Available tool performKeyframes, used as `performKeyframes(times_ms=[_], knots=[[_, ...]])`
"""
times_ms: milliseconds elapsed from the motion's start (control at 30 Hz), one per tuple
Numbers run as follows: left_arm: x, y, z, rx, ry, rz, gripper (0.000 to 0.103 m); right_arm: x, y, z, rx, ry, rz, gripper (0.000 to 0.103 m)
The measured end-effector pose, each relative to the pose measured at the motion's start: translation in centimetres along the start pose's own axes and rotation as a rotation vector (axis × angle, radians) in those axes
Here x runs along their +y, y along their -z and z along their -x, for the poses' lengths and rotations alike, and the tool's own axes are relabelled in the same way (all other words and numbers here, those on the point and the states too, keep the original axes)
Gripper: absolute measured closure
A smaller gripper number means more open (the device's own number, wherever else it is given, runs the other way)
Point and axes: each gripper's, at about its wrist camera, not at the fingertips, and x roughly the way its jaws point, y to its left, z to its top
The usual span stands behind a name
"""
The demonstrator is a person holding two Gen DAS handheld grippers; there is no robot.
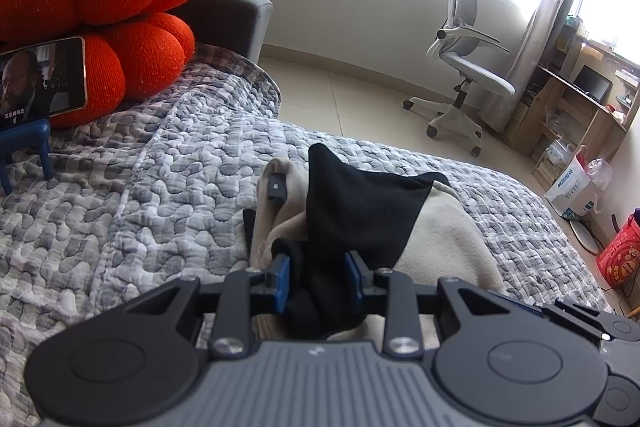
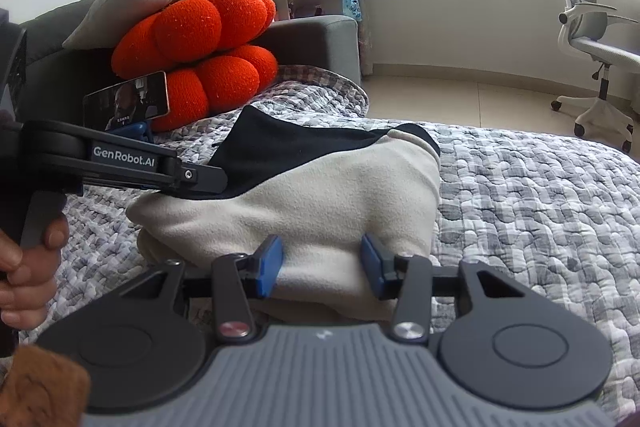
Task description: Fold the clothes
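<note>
The left gripper (image 1: 316, 277) pinches black fabric of a black-and-cream fleece garment (image 2: 320, 195). The right gripper (image 2: 322, 263) clasps its cream fold, on a grey quilted bedspread (image 2: 540, 195) near orange knitted cushions (image 2: 208, 55).

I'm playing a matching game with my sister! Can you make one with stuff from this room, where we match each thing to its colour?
Things:
1. pumpkin cushions
2. office chair
3. little stool under the phone
4. bag on the floor

Colours:
A. blue
B. red
C. orange
D. grey and white

Pairs: 1-C, 2-D, 3-A, 4-B
</note>
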Motion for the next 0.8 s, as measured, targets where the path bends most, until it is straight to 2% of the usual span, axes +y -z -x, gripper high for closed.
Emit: performKeyframes(times_ms=[600,800], knots=[[0.0,0.1,0.0,-0.004,-0.004,-0.001,0.072,-0.2,0.3,0.1,-0.012,-0.004,-0.006,0.057],[0.1,0.2,0.0,-0.005,-0.001,0.000,0.072,-0.1,-0.4,1.4,-0.028,-0.005,-0.014,0.056]])
